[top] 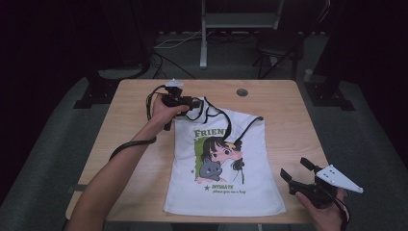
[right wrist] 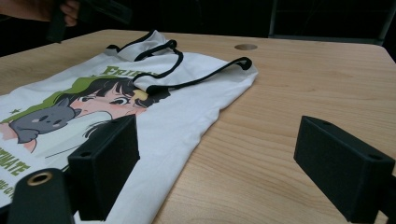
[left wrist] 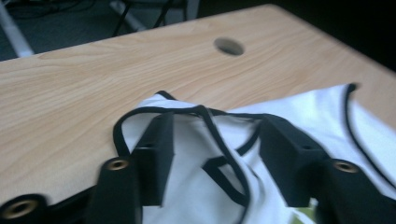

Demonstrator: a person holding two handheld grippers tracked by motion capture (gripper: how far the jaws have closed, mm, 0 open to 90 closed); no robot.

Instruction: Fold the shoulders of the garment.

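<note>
A white sleeveless shirt (top: 223,163) with black trim and a cartoon print is lying flat on the wooden surface (top: 134,139), its shoulder straps (top: 226,118) bunched at the end nearest the left gripper (top: 190,103). The left gripper's fingers (left wrist: 154,154) are standing apart over the crumpled strap area; the cloth is passing between them, with no pad pressing on it. The right gripper (top: 294,169) is hovering just off the shirt's lower side edge, its fingers (right wrist: 105,163) spread wide, with one finger over the fabric and the other over bare wood, and nothing held.

The garment is judged light, limp and thin: it is likely to sag and fold wherever it is left unsupported, and to slide easily on the smooth wood. The trimmed edges, either a strap or the hem corner nearest the right fingers, are offering the firmest hold, since a pinch in the middle of the panel risks gathering both layers.
</note>
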